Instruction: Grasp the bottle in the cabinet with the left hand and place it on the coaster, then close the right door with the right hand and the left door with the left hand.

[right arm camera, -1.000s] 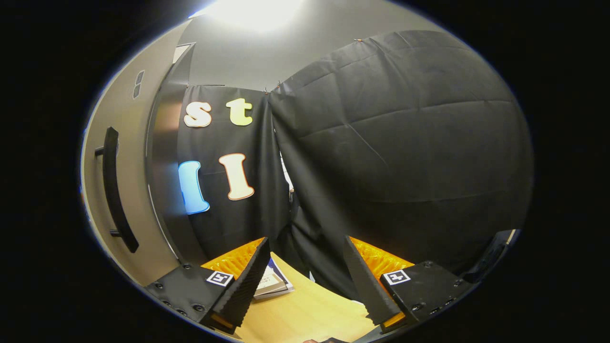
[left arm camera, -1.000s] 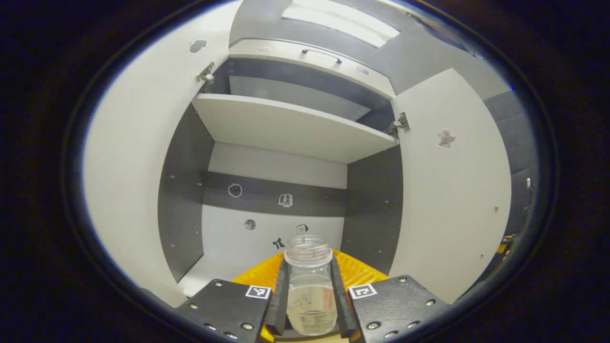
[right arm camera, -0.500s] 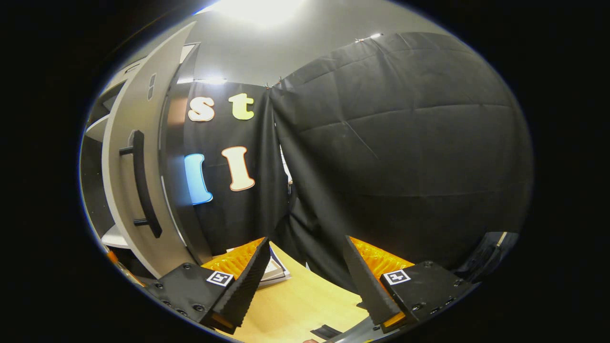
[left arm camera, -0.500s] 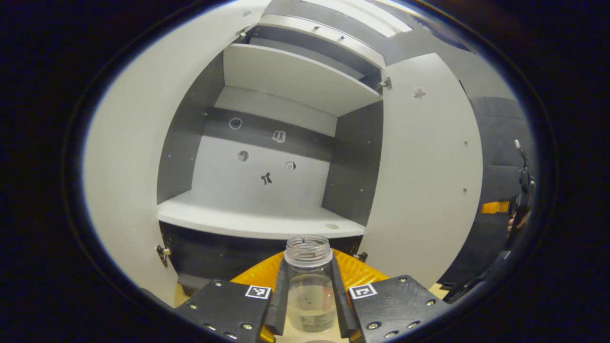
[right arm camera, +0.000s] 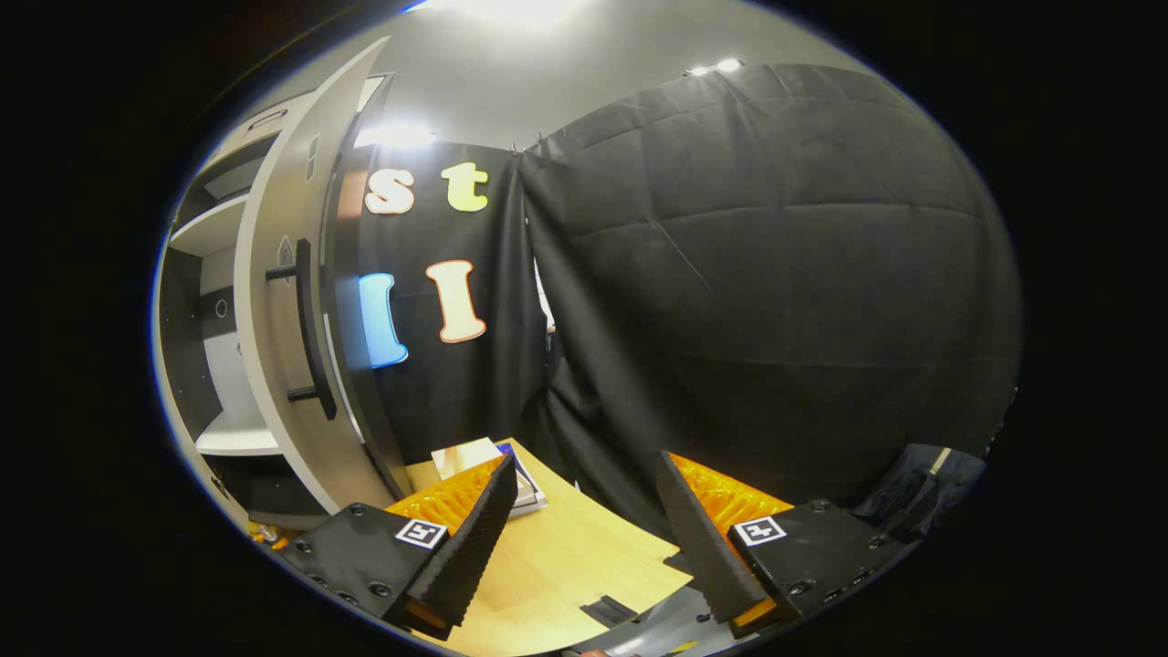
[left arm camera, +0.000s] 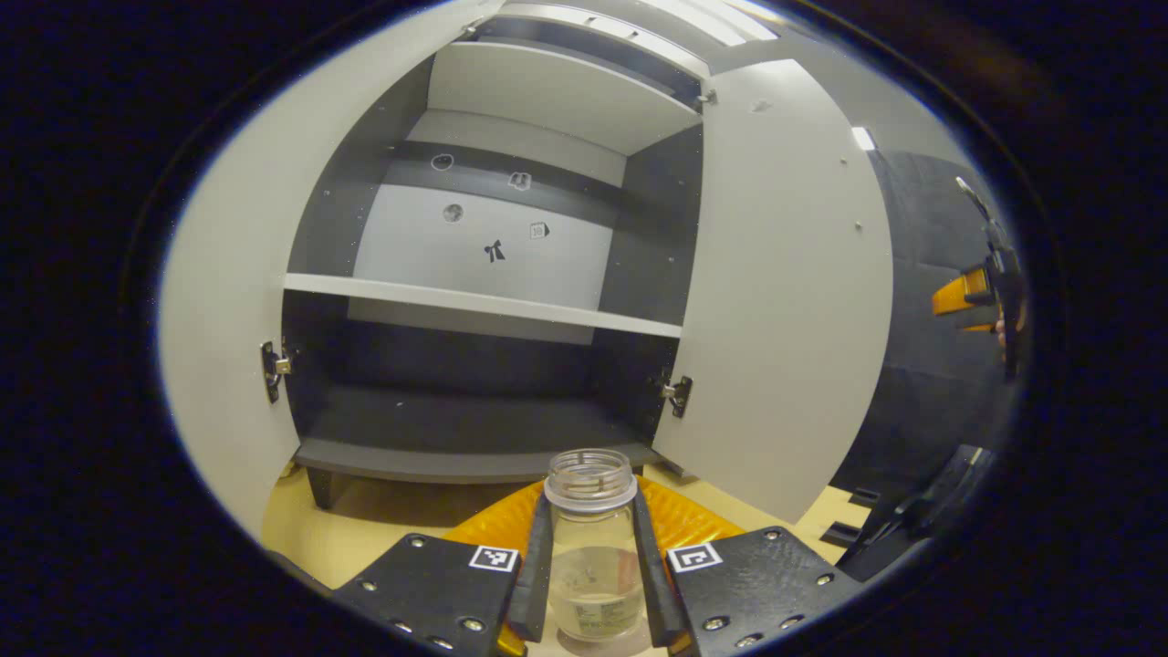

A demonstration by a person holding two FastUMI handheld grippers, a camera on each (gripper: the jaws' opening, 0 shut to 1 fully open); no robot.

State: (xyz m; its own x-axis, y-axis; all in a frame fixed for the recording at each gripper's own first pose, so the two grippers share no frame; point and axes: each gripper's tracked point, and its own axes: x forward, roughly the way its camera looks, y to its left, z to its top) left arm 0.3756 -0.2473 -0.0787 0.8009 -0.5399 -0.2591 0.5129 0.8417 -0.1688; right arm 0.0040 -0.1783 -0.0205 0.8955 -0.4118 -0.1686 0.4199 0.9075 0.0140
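Fingers (left arm camera: 537, 566) of the left gripper (left arm camera: 591, 584) are pinched on the clear bottle (left arm camera: 593, 547), held outside the open cabinet (left arm camera: 474, 310) above the wooden table (left arm camera: 365, 538); the right gripper (right arm camera: 579, 538) is spread, empty; lowering onto the coaster is judged next.

One clear bottle (left arm camera: 591, 547) sits between one pair of gripper fingers. One cabinet (left arm camera: 474, 301) has two open doors, left (left arm camera: 228, 274) and right (left arm camera: 785, 283), and two hinges show low down.

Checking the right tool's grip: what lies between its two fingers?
Nothing: the right tool is open, with bare wooden table showing through the gap in the right gripper view.
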